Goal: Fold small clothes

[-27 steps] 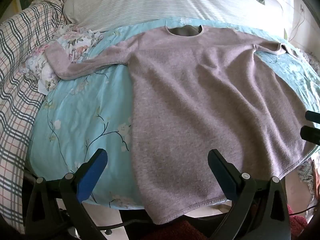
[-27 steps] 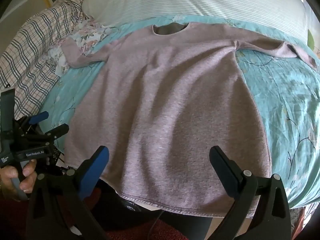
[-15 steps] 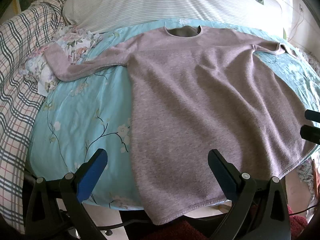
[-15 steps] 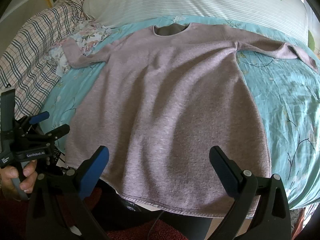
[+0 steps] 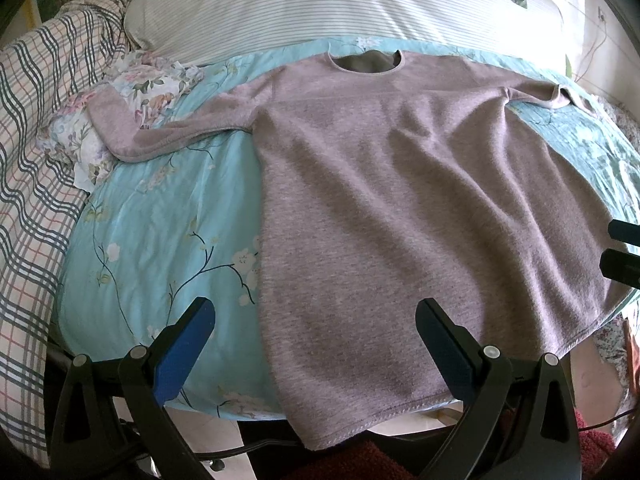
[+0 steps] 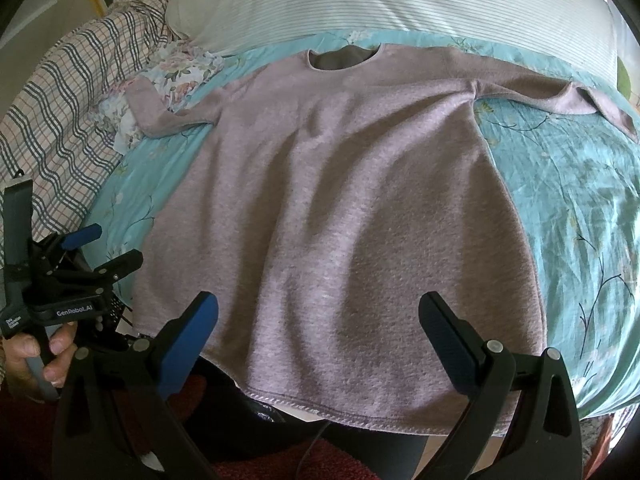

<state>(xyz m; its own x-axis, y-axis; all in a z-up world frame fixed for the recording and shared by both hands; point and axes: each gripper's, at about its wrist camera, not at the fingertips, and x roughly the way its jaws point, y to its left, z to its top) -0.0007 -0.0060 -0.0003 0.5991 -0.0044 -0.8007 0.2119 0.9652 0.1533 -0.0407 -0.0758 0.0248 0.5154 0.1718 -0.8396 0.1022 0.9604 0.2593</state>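
Two grippers, both spread wide and both gripping nothing. The left gripper (image 5: 314,340) hangs over the near hem, its two blue-padded fingers (image 5: 184,350) clear of the cloth. The right gripper (image 6: 318,336) hangs the same way, and at its nine o'clock the left one shows with a hand (image 6: 32,354) on its handle. One garment: a mauve long-sleeved top (image 5: 400,208) lies flat on the turquoise floral sheet (image 5: 160,240), collar at twelve o'clock, hem hanging over the near edge at six. Two sleeves, one out toward ten o'clock onto a crumpled floral cloth (image 5: 136,92), one toward two. One striped pillow (image 5: 320,4) at twelve, one plaid blanket (image 5: 28,160) at nine.
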